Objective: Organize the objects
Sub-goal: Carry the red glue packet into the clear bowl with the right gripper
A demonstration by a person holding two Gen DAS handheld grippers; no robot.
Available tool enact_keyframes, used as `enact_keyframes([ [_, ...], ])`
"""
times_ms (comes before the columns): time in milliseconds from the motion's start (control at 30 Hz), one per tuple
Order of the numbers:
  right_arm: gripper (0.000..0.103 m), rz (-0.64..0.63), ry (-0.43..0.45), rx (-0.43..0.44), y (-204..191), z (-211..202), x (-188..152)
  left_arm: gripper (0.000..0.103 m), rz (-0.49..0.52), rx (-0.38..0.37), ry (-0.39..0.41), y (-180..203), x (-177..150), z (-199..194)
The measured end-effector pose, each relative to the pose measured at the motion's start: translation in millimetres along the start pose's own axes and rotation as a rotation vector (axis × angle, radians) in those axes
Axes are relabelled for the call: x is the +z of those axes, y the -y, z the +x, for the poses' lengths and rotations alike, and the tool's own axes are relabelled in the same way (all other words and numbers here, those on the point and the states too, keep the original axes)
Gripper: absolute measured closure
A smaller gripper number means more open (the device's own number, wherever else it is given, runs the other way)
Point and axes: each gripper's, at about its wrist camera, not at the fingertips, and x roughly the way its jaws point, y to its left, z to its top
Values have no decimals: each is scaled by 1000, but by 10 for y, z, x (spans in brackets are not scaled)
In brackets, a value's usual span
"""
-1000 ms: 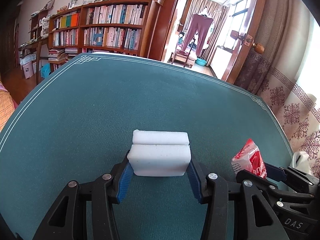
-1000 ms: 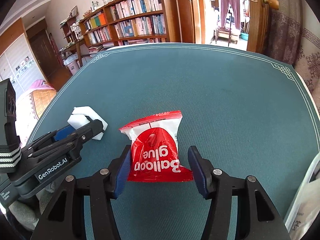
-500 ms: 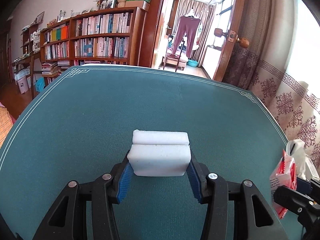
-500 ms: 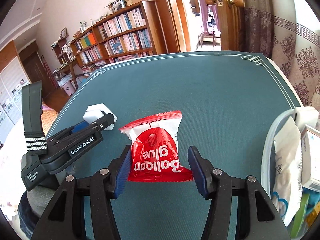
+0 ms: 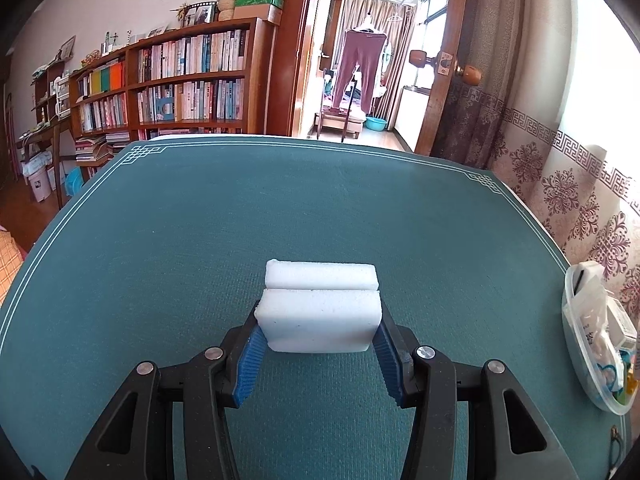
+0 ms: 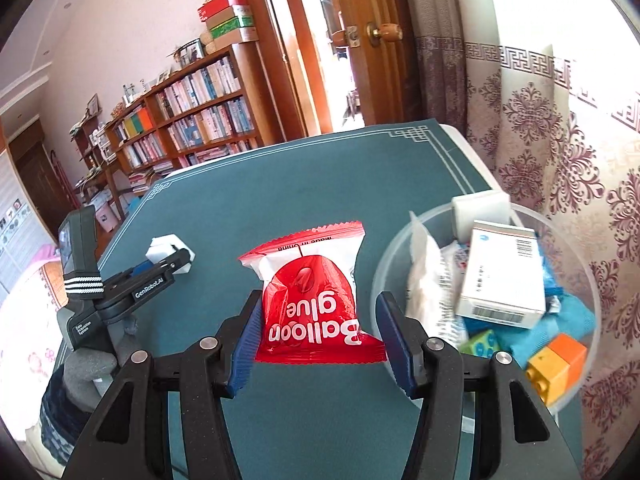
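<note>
My left gripper (image 5: 318, 346) is shut on a white foam sponge block (image 5: 320, 312), held above the teal table mat (image 5: 200, 240). My right gripper (image 6: 316, 340) is shut on a red and white "Balloon glue" packet (image 6: 312, 292), held above the mat just left of a clear plastic tub (image 6: 384, 268). The tub also shows at the right edge of the left wrist view as a clear tub (image 5: 576, 364). In the right wrist view the left gripper (image 6: 168, 264) with its sponge (image 6: 164, 248) hangs to the left.
The tub holds a white box (image 6: 500, 280), a white pouch (image 6: 424, 280), blue cloth (image 6: 568, 316), and green (image 6: 482, 344) and orange-yellow toy blocks (image 6: 556, 364). Patterned curtains (image 6: 560, 140) hang at the right, past the table's edge. A bookshelf (image 5: 180, 80) and open door stand behind.
My right gripper has carried the packet to the right and upward, bringing the tub fully into its view. The left gripper with the sponge has shifted a little; the right gripper has left its view.
</note>
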Motion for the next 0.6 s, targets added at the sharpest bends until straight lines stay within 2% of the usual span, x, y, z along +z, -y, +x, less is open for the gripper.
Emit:
enact_keyframes([
  [300,46,126,56,-153,638,-339,-2,50,48,-13,-1,143,-52,-22],
  [600,46,249,58,-293,1188,-385,-6,50,94,-39,3,274,-103,-69],
])
